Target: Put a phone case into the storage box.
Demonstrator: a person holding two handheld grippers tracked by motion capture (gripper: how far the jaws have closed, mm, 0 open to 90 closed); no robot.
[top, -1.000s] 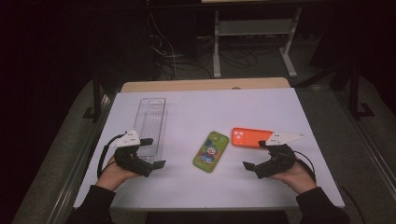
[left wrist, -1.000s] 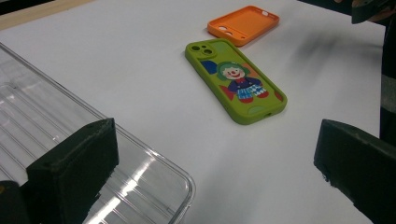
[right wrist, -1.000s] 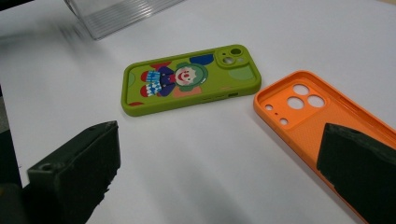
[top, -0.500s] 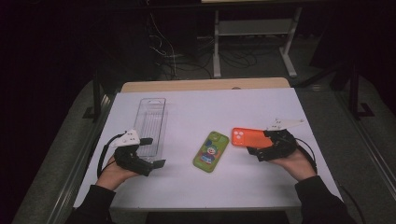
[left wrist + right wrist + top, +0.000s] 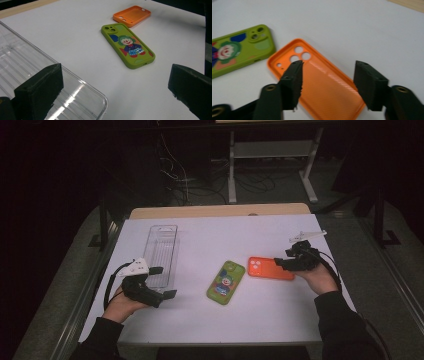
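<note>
While its jaws have just been closing, the right gripper (image 5: 327,82) stands half-open over the orange phone case (image 5: 322,82), not yet pinching it. That case lies hollow-side up near the table's (image 5: 280,320) right edge, beside the green clown phone case (image 5: 226,282).

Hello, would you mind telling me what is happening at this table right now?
A person works at a white table with a gripper in each hand. The right gripper is over the orange phone case, which lies open side up; its jaws have just been closing around the case and do not yet press on it. The left gripper rests open beside the clear plastic tray. A green clown-print phone case lies between them.
</note>
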